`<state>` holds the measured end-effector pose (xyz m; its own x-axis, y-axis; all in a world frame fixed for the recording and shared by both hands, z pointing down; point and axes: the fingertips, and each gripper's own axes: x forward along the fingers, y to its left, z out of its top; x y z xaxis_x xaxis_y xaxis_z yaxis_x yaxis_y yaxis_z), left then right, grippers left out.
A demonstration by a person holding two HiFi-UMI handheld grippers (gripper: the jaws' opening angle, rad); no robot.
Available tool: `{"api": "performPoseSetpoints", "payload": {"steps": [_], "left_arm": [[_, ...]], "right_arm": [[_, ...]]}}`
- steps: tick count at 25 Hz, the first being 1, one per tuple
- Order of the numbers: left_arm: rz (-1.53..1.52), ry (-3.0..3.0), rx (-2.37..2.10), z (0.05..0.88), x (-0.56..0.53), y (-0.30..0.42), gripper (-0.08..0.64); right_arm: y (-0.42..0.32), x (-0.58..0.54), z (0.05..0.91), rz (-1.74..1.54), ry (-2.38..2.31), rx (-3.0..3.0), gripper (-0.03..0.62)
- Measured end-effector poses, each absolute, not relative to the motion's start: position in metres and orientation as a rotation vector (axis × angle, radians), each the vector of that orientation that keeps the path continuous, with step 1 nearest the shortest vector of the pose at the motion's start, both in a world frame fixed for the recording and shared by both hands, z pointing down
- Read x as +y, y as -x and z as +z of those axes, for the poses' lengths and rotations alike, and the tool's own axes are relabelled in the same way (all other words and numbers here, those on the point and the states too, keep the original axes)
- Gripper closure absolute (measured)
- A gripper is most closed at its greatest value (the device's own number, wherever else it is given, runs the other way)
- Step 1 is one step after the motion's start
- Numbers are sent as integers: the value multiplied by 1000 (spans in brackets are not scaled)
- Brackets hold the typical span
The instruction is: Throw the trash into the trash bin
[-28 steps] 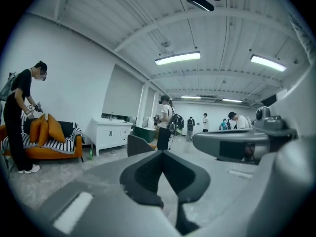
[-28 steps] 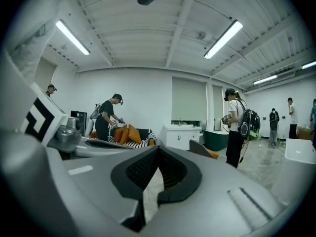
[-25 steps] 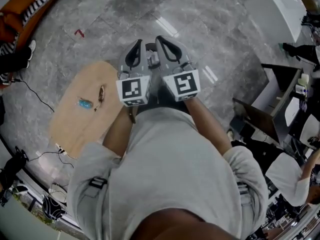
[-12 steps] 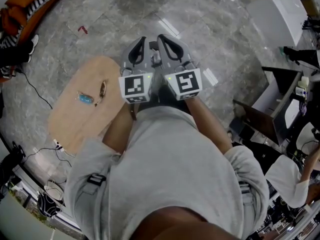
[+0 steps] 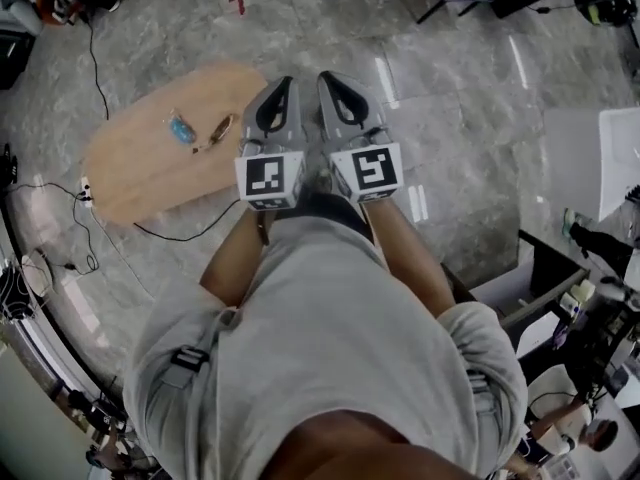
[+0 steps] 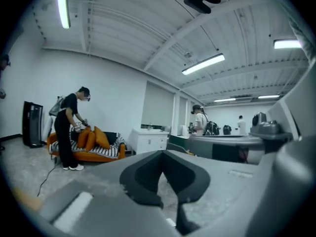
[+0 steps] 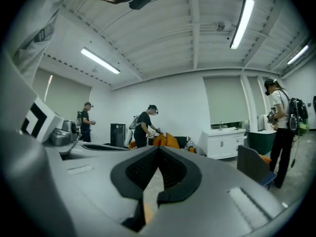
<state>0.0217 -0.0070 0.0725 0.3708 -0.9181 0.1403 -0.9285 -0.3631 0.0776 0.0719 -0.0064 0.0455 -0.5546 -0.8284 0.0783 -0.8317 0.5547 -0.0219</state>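
Wooden table [image 5: 140, 173] with blue wrapper [image 5: 181, 129] beside left hand-held gripper [image 5: 287, 82] and right hand-held gripper [image 5: 324, 76], jaws together, empty.

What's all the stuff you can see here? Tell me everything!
table: one, light wood, on the floor left of the grippers
wrapper: one, blue, on the table
brown scrap: one, brown, on the table beside the wrapper
red bit: one, red, on the floor beyond the table
cables: several, black, on the floor around the table
sofa: one, orange, by the far wall
cabinet: one, white, right of the sofa
people: several, dark clothes, around the room
trash bin: none in view
left gripper: one, grey, shut, empty
right gripper: one, grey, shut, empty
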Motion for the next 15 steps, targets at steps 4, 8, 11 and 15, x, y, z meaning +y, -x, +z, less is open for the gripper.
{"api": "performPoseSetpoints", "payload": {"steps": [4,8,11,15], "left_arm": [[130,-2266,-1955,75,14,38,541],[154,-2083,-2149,82,49,96,541],[183,-1974,-2250,88,81,135,541],[170,-1812,-2357,88,126,187,541]], "right_arm": [[-19,-4,51,132,-1194,-2869,584],[35,16,63,141,-961,-2965,584],[74,34,66,148,-843,-3018,584],[124,70,59,125,-673,-3064,584]]}}
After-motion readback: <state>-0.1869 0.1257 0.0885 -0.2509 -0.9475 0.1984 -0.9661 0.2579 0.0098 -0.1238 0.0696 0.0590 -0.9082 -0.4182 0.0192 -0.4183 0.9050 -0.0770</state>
